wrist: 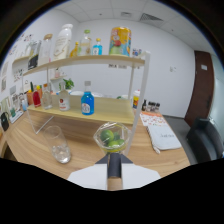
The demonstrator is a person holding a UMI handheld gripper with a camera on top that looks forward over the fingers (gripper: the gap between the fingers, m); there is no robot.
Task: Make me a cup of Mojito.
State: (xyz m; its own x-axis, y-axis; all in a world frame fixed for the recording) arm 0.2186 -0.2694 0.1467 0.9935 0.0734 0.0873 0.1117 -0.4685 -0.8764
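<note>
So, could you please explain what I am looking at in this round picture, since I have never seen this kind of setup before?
There is no robot here. A person carries a hand-held gripper, and the single picture comes from a wide-angle camera riding on it, looking forward; that lens makes the round, bent look. The dark shape at the bottom is the tool itself.

Just ahead of it is a small clear cup with green lime pieces inside, apparently raised on the tool, though I cannot see the fingers clearly enough to say how they grip it. Beside it, an empty drinking glass stands on the wooden table.

Beyond them is a two-level shelf with bottles, including a blue bottle on the lower level and a yellow container on top. A paper booklet lies on the table further along.
</note>
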